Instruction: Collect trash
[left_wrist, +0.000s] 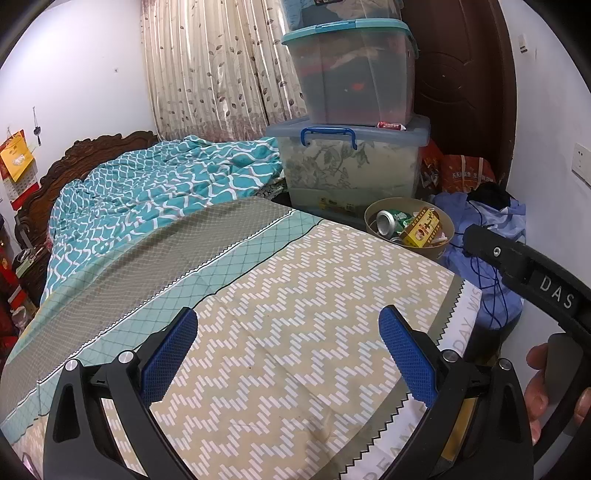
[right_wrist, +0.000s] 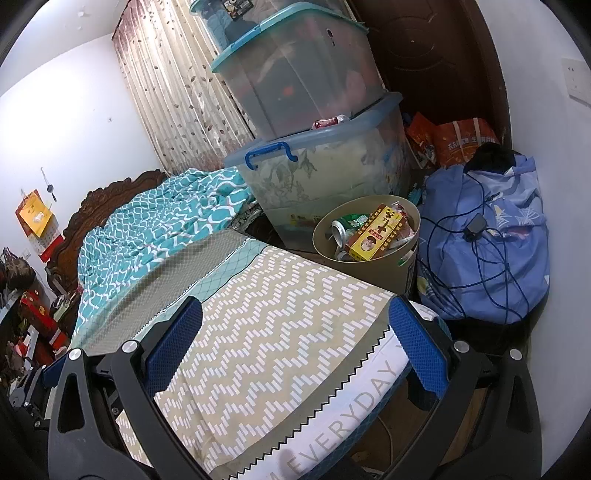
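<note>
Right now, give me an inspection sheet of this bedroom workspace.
Surface: bed sheet with zigzag pattern; no loose trash seen on it.
Job's things: round trash bin beside the bed corner, holding a green can, a yellow box and other scraps; a red can lies on the lid of the lower storage box.
Clutter: blue cloth bundle, orange bags, teal quilt.
Grippers: left gripper open, empty, over the bed; right gripper open, empty.
Cables: blue cable draped over the bundle.
Surroundings: stacked storage boxes, curtain, brown door, carved headboard.
</note>
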